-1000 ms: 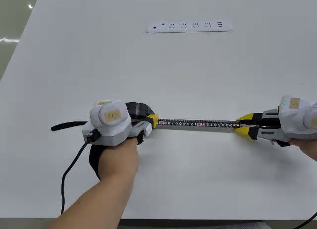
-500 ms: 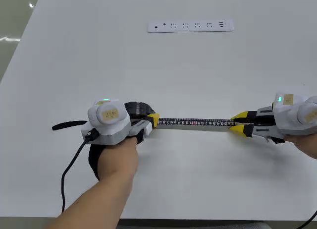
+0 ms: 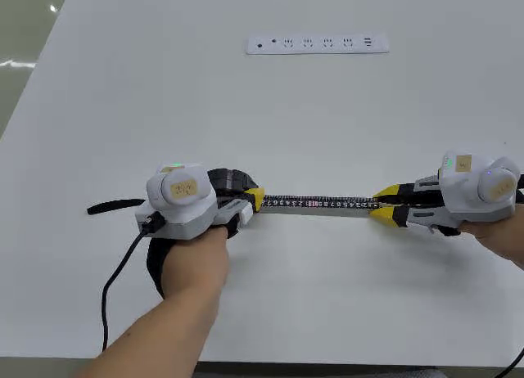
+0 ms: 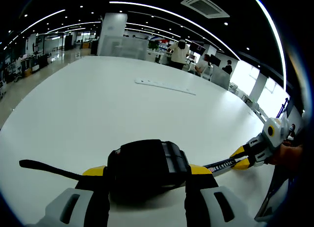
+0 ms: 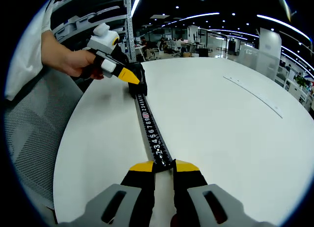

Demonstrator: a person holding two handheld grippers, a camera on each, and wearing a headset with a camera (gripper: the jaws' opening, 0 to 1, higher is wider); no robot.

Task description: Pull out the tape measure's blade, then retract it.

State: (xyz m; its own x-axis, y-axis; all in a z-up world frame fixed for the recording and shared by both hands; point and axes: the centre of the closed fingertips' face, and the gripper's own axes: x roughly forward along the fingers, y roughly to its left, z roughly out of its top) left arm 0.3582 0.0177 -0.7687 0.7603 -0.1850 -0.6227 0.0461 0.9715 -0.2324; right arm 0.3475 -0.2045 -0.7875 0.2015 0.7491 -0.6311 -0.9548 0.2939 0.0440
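Observation:
A black tape measure case rests on the white table, and my left gripper is shut on it; the same case sits between the yellow-tipped jaws of my left gripper in the left gripper view. Its black blade with white numbers runs rightwards to my right gripper, which is shut on the blade's end. In the right gripper view the blade runs from my right gripper to the case. A black wrist strap trails left of the case.
A white power strip lies at the far side of the table. A black cable hangs from the left gripper toward the near edge. In the left gripper view, people stand beyond the table.
My right gripper has moved left toward the case with the blade end in it, so the exposed blade is shorter. The left gripper and case have stayed put.

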